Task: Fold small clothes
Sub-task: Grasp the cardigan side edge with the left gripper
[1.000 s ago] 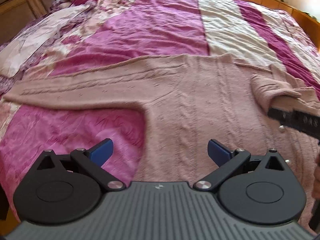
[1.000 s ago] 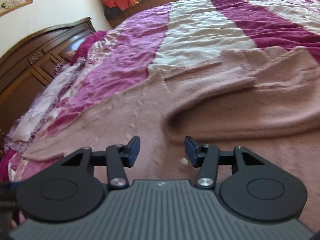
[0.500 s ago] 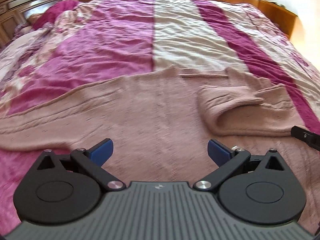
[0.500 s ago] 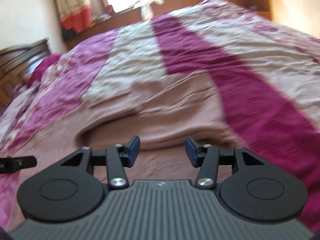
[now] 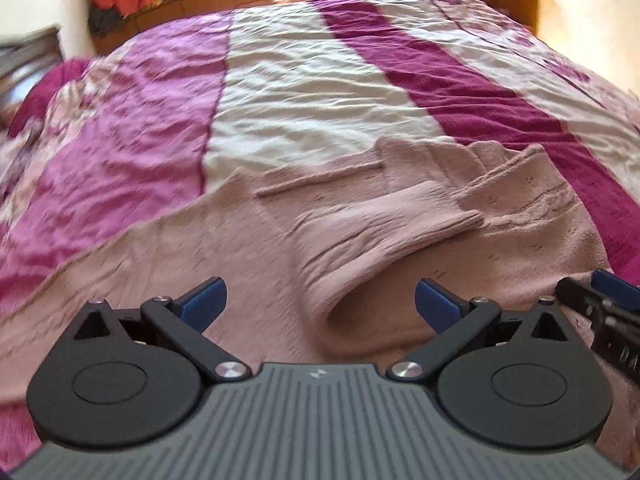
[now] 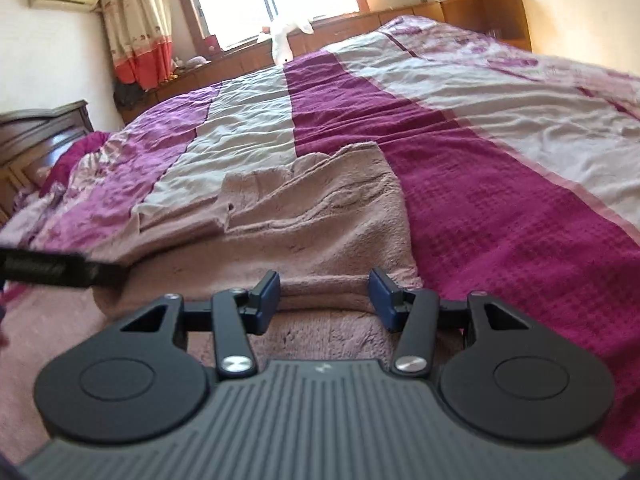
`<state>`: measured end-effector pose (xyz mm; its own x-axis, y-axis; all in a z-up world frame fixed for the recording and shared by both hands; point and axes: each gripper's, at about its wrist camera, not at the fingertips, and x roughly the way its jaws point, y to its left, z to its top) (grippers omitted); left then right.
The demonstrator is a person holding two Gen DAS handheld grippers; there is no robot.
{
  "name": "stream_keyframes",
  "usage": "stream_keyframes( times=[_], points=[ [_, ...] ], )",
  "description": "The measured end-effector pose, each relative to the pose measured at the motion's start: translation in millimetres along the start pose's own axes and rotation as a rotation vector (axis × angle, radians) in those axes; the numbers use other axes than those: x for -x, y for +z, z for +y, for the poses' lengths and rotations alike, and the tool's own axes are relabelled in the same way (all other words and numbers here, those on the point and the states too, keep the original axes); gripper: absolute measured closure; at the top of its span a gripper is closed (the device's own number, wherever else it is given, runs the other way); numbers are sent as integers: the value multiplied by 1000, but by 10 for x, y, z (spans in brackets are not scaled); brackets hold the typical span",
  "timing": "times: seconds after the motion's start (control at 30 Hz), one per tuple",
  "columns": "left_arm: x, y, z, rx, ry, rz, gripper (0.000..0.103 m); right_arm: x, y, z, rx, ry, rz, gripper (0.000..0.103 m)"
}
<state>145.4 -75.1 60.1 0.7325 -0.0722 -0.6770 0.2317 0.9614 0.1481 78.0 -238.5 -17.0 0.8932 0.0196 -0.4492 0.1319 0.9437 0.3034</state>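
Note:
A dusty-pink knitted sweater (image 5: 248, 248) lies flat on the bed, its right sleeve (image 5: 384, 232) folded back over the body. My left gripper (image 5: 318, 304) is open and empty just above the sweater, facing the folded sleeve. My right gripper (image 6: 324, 292) is open and empty, low over the sweater's right edge (image 6: 344, 240). The right gripper also shows at the right edge of the left wrist view (image 5: 600, 304). The left gripper shows as a dark bar at the left of the right wrist view (image 6: 52, 268).
The bed is covered by a striped magenta, pink and cream bedspread (image 6: 500, 184). A dark wooden headboard (image 6: 36, 132) stands at the left. A wooden ledge (image 6: 400, 24) under the window runs along the far side, with a white soft toy (image 6: 284, 40) on it.
Both grippers have swung to the right across the sweater. The left one now faces the folded sleeve; the right one now looks along the sweater's right edge. Both stayed open.

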Motion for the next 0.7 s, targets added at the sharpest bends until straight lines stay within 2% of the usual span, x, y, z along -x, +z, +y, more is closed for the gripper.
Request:
stream_keyframes(
  times=[0.2,0.3,0.37,0.43,0.53,0.6,0.7],
  points=[
    [-241,130,-352,-124,15,-59,0,-1,-52,-11,4,8,-28,52],
    [-346,172,-483,-169,28,-87,6,4,-62,-29,-4,16,-31,52],
    [-374,188,-525,-184,15,-100,24,5,-67,-38,-10,22,-33,52],
    [-383,208,-528,-183,-35,-104,72,12,-77,-49,-14,26,-35,51],
    [-342,238,-434,-116,-55,-110,92,17,-84,-60,-19,32,-38,51],
    [-286,270,-329,-60,-43,-125,94,17,-84,-65,-22,35,-38,51],
    [-171,296,-104,23,18,-156,94,18,-92,-68,-22,38,-39,51]
  ],
)
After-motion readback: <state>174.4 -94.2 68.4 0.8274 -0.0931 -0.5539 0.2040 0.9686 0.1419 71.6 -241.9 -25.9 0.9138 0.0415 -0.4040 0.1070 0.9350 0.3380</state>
